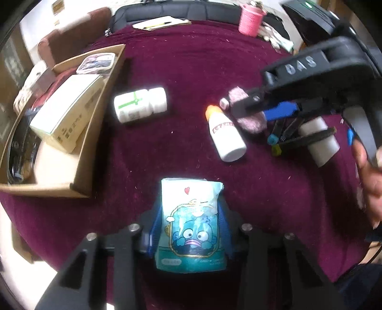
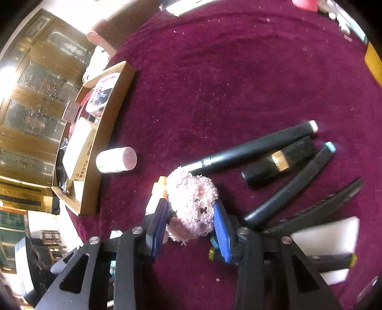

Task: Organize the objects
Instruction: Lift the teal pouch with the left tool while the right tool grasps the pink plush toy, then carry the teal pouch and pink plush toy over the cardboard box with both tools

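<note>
My left gripper (image 1: pixel 189 229) is shut on a teal cartoon-print packet (image 1: pixel 191 226) and holds it above the maroon tablecloth (image 1: pixel 191 71). My right gripper (image 2: pixel 191 219) is shut on a pink fluffy plush toy (image 2: pixel 191 205); it shows in the left wrist view (image 1: pixel 248 112) at the right. A white bottle with an orange cap (image 1: pixel 225 133) lies beside the plush. A white pill bottle with green markings (image 1: pixel 140 103) lies near a cardboard box (image 1: pixel 95 114) that holds a white carton (image 1: pixel 64 112) and other items.
Several black markers (image 2: pixel 257 150) and a black-and-gold case (image 2: pixel 279 162) lie on the cloth right of the plush. A white roll (image 1: pixel 320 140) lies by them. A pink cup (image 1: pixel 250 19) and a notepad (image 1: pixel 162 22) sit at the far edge.
</note>
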Demonstrator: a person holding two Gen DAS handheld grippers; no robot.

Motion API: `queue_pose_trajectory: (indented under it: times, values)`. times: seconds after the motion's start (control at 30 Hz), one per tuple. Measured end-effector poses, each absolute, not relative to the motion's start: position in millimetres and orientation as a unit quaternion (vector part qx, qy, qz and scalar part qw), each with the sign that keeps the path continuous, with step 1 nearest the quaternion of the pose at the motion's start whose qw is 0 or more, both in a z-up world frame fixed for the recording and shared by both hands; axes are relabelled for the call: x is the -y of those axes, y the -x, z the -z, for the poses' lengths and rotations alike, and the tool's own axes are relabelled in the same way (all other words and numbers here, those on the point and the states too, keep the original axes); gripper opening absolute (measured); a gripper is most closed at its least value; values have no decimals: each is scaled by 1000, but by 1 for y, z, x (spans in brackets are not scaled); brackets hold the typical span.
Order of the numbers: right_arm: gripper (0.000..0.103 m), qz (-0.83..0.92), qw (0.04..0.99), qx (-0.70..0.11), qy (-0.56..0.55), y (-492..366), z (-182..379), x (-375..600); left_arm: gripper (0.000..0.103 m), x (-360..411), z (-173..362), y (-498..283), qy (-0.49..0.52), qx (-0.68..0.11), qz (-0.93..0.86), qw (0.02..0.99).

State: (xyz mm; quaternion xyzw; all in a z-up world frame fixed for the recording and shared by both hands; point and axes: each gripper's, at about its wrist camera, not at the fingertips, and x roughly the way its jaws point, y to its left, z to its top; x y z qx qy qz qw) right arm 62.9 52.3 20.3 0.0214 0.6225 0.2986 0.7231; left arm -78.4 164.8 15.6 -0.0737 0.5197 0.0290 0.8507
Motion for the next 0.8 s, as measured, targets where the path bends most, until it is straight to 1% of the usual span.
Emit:
queue_pose_trajectory:
  times: [0.2,0.47,0.8]
  values:
    - [41,-295,732,-613,-22,-57,-36,-39,41,-170,-13,85,111,-510,-55,851]
    - [41,-305,757,-578,-7,-64,-64,-40,40,-150,-18,91,94,-496,-82,859]
    - [41,-325,744,-583,-23,-69,-64,-41,40,-155,-28,93,135,-483,-97,859]
